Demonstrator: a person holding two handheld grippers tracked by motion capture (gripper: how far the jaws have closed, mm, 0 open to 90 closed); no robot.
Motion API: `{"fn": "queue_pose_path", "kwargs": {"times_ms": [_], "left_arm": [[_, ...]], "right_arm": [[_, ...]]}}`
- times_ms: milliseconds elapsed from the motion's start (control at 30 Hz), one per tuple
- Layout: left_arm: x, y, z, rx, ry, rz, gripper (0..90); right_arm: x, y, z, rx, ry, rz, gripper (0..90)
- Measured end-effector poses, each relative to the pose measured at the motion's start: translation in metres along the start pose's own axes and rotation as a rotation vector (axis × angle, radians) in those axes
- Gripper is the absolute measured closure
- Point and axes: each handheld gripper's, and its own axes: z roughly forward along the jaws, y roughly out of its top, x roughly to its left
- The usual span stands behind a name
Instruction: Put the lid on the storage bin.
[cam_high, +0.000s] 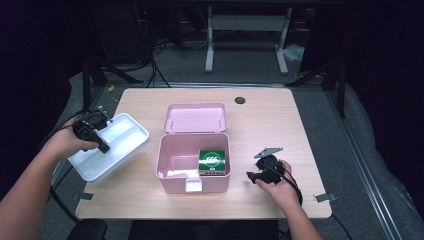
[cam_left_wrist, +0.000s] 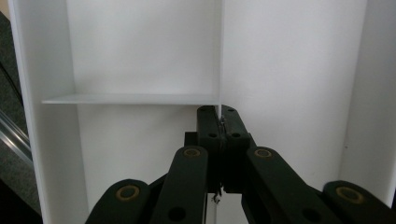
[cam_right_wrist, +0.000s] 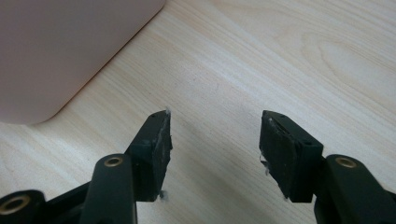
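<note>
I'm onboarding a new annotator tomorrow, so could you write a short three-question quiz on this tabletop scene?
1. True or false: the left gripper is clamped on a thin divider wall of the white tray.
2. What lies inside the pink box?
A) a green carton
B) a white mug
C) a red ball
3. How do the right gripper jaws stand, and what is between them?

Key
1. True.
2. A, the green carton.
3. Apart, with nothing between them, just bare wooden table.

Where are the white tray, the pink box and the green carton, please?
white tray (cam_high: 131, 131): high view, on its bare far compartment.
pink box (cam_high: 165, 172): high view, on its left wall.
green carton (cam_high: 213, 160): high view, on its top face.
</note>
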Motion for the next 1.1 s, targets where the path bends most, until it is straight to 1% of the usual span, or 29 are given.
{"fn": "queue_pose_path", "kwargs": {"times_ms": [100,133,267,300,367,433,533,567,733,800,933,1100], "left_arm": [[-0.003,0.003,-0.006,0.003,0.011,0.012,89.4],[-0.003,0.005,-0.008,0.002,0.014,0.016,89.4],[-0.007,0.009,-0.014,0.004,0.009,0.042,89.3],[-0.008,0.011,-0.016,0.009,0.012,0.048,89.3],[-0.011,0.013,-0.019,0.002,0.016,0.06,89.3],[-0.015,0.017,-0.022,0.005,0.014,0.092,89.3],[-0.022,0.023,-0.029,0.004,0.027,0.128,89.3],[-0.025,0.025,-0.032,0.001,0.028,0.138,89.3],[-0.037,0.037,-0.043,-0.021,0.029,0.195,89.3],[-0.042,0.042,-0.046,-0.03,0.023,0.215,89.3],[-0.054,0.055,-0.048,-0.03,0.013,0.275,89.3],[-0.072,0.075,-0.045,-0.03,0.006,0.332,89.3]], "right_arm": [[0.0,0.0,0.0,-0.001,0.009,-0.003,42.9],[0.001,0.0,0.0,0.0,0.0,-0.005,43.0],[0.0,0.0,0.0,-0.001,0.008,-0.004,42.9],[0.0,0.0,0.001,-0.001,0.006,-0.006,43.0],[0.0,0.0,0.001,0.0,-0.001,-0.007,43.0],[0.0,0.0,0.001,0.0,-0.001,-0.008,42.9],[0.0,0.0,0.001,0.0,-0.004,-0.01,42.9],[0.0,0.0,0.001,-0.002,0.0,-0.008,43.0],[-0.001,0.0,0.0,-0.003,-0.013,-0.009,42.9],[-0.001,0.0,0.0,-0.004,-0.014,-0.009,43.0],[-0.002,0.0,0.0,-0.004,-0.015,-0.01,42.9],[-0.003,0.0,0.0,-0.009,-0.008,-0.008,42.9]]}}
